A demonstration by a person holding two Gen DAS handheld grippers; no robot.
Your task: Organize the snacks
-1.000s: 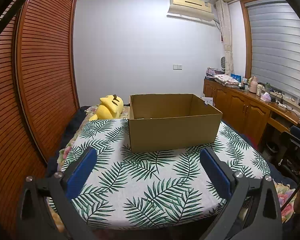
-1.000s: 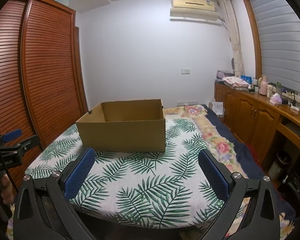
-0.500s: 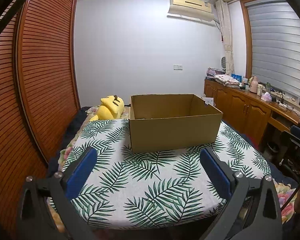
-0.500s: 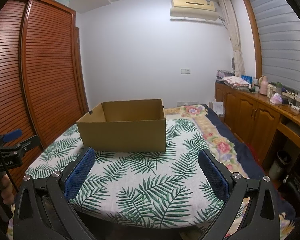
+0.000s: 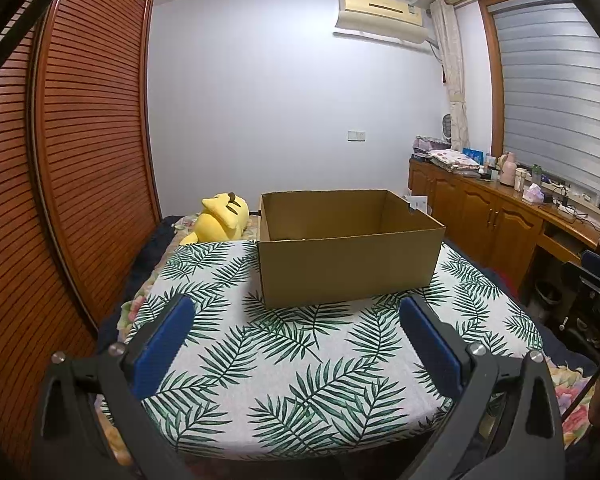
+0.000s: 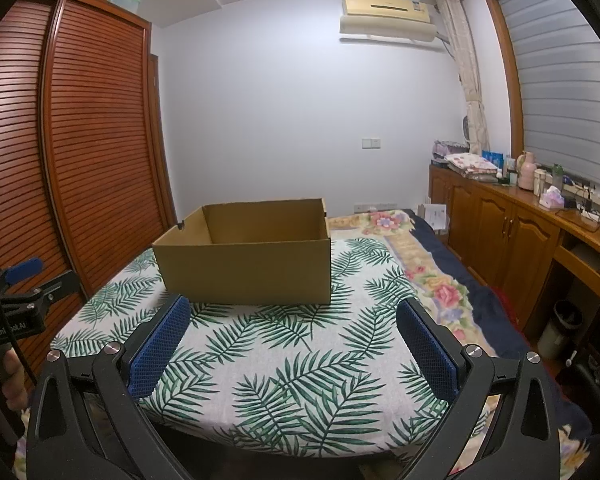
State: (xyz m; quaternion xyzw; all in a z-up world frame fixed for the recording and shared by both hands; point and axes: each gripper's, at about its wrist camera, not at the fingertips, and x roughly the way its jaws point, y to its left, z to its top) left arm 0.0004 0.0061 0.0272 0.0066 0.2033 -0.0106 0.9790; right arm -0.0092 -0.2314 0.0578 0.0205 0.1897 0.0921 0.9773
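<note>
An open brown cardboard box [image 5: 348,264] [image 6: 246,268] stands on a round table with a palm-leaf cloth [image 5: 300,364] [image 6: 284,364]. I cannot see its floor from here. No snacks show in either view. My left gripper [image 5: 296,312] hovers open over the table's near edge, in front of the box, nothing between its blue pads [image 5: 160,348]. My right gripper [image 6: 292,312] is likewise open and empty, facing the box's front right corner. The left gripper also shows at the left edge of the right wrist view, with a hand [image 6: 4,376] holding it.
A yellow plush toy [image 5: 220,220] lies on the bed behind the box's left side. Slatted wooden wardrobe doors [image 5: 80,160] run along the left. A wooden sideboard [image 5: 500,220] with clutter lines the right wall, a bin [image 6: 560,328] beside it.
</note>
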